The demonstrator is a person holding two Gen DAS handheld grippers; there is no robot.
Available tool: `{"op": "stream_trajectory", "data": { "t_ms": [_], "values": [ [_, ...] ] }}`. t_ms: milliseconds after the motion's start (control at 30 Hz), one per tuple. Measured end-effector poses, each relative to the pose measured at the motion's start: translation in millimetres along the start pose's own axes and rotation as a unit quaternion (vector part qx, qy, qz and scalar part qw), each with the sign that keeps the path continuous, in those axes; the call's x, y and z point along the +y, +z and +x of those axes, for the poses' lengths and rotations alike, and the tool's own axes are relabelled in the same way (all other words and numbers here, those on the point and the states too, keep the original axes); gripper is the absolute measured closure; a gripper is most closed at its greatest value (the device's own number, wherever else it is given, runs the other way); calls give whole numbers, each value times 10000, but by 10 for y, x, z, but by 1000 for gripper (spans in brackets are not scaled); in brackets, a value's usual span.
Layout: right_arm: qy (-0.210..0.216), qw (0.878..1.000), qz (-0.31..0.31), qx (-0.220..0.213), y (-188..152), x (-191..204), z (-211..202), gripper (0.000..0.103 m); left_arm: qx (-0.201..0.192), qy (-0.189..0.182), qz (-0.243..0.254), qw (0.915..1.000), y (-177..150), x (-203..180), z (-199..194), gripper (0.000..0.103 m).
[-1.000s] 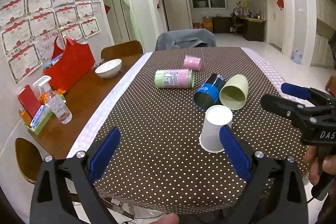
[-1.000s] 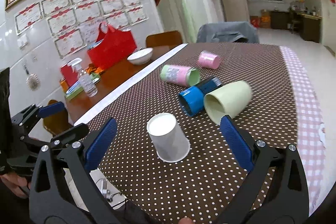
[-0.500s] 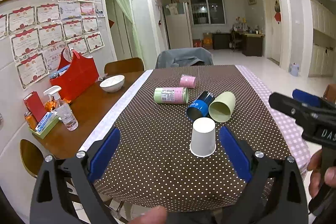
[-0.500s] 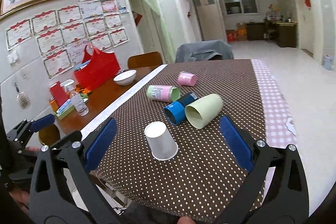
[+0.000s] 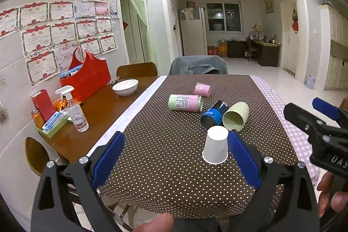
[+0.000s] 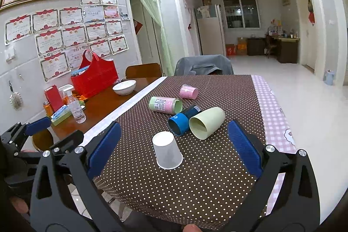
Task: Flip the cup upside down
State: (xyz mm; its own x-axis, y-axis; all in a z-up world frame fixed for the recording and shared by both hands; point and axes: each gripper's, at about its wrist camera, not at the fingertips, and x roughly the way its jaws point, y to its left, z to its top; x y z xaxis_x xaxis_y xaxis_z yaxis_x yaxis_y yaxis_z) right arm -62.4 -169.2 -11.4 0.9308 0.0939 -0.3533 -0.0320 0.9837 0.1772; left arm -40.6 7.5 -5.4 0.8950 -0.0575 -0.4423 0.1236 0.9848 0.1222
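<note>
A white paper cup point(image 5: 215, 148) stands upside down, rim on the brown dotted tablecloth point(image 5: 165, 145), near the table's front edge; it also shows in the right wrist view point(image 6: 167, 152). My left gripper point(image 5: 176, 158) is open and empty, held back from the table, the cup just inside its right finger. My right gripper point(image 6: 174, 151) is open and empty, the cup between and beyond its fingers. The right gripper also shows at the right edge of the left wrist view point(image 5: 313, 116).
Behind the white cup lie a pale green cup point(image 5: 236, 116), a blue cup point(image 5: 214, 115), a green-pink can point(image 5: 185, 103) and a pink cup point(image 5: 202, 89). On the bare wood at left stand a white bowl point(image 5: 125, 87), a red bag point(image 5: 86, 77) and a spray bottle point(image 5: 75, 112).
Both grippers have pulled back and risen away from the table, so the cups look smaller and farther. The white cup stays upside down in the same spot.
</note>
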Motion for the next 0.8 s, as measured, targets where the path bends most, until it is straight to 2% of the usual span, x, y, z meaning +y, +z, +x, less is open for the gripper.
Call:
{"op": "stream_trajectory", "data": {
  "t_ms": [800],
  "values": [
    [-58,10000,-61,13,-20,55,3,6,-57,84,-79,9999,15,61,-44,9]
  ]
}}
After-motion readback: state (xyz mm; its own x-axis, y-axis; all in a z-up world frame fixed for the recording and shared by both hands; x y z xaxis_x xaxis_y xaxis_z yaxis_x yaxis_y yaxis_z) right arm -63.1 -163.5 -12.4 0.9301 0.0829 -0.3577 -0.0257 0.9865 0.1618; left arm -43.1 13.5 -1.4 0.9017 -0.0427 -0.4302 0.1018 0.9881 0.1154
